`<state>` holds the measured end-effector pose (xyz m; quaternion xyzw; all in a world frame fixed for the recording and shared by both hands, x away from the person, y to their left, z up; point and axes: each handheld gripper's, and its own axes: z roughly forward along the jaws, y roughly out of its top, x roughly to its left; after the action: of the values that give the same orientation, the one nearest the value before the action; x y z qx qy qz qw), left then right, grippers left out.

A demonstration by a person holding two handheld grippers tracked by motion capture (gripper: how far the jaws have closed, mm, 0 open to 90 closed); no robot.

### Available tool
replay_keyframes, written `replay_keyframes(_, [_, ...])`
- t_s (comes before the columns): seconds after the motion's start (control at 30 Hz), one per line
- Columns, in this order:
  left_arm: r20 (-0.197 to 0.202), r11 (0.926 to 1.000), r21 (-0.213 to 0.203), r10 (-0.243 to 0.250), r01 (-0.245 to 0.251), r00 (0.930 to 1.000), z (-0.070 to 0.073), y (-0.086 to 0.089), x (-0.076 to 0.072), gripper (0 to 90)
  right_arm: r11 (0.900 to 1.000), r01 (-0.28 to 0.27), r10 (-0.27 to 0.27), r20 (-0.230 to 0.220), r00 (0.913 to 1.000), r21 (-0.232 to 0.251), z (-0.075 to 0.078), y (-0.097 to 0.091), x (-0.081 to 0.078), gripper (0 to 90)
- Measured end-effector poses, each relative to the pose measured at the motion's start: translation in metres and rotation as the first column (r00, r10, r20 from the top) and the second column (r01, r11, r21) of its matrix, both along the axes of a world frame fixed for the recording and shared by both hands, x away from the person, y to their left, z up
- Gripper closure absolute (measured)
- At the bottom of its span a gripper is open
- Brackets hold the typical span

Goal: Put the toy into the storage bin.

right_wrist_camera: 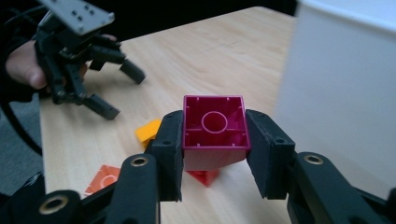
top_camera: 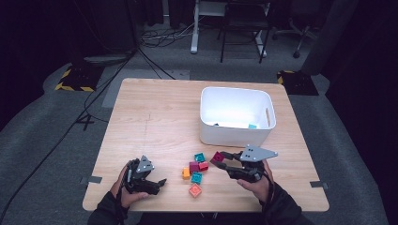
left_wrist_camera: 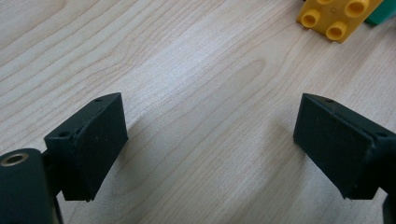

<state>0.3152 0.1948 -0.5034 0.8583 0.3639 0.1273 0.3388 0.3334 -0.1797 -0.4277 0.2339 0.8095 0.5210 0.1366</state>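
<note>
My right gripper [right_wrist_camera: 214, 154] is shut on a magenta brick [right_wrist_camera: 215, 130], whose hollow underside faces the camera. In the high view this gripper [top_camera: 219, 160] holds the magenta brick [top_camera: 218, 157] above the table, just in front of the white bin [top_camera: 237, 133]. My left gripper [left_wrist_camera: 210, 140] is open with bare wood between its pads; it rests low near the table's front left [top_camera: 158, 183]. A yellow brick [left_wrist_camera: 338, 16] lies beyond it.
Several loose bricks lie between the hands: teal [top_camera: 200, 157], dark magenta [top_camera: 194, 167], red [top_camera: 203, 165], orange [top_camera: 186, 173], teal [top_camera: 196, 177], coral [top_camera: 195, 190]. The bin holds a small teal piece [top_camera: 252, 126]. Its white wall [right_wrist_camera: 341, 93] stands close by.
</note>
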Motion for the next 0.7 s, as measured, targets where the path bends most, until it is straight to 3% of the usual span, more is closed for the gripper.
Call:
replay_keyframes(0.33, [0.0,1.0,0.0,-0.001,0.001,1.0,0.0,0.0,0.0,10.0,0.9943,0.105,-0.106,0.054,0.9929,0.02,0.027,-0.041,0.008,59.3])
replay_keyframes(0.47, [0.0,1.0,0.0,-0.001,0.001,1.0,0.0,0.0,0.0,10.0,0.9883,0.149,-0.151,0.088,0.9845,0.032,0.041,-0.054,0.012,59.3])
replay_keyframes(0.7, [0.0,1.0,0.001,-0.001,0.001,1.0,0.0,0.0,0.0,10.0,0.9728,0.225,-0.23,0.107,0.9673,0.057,0.065,-0.072,0.022,59.4])
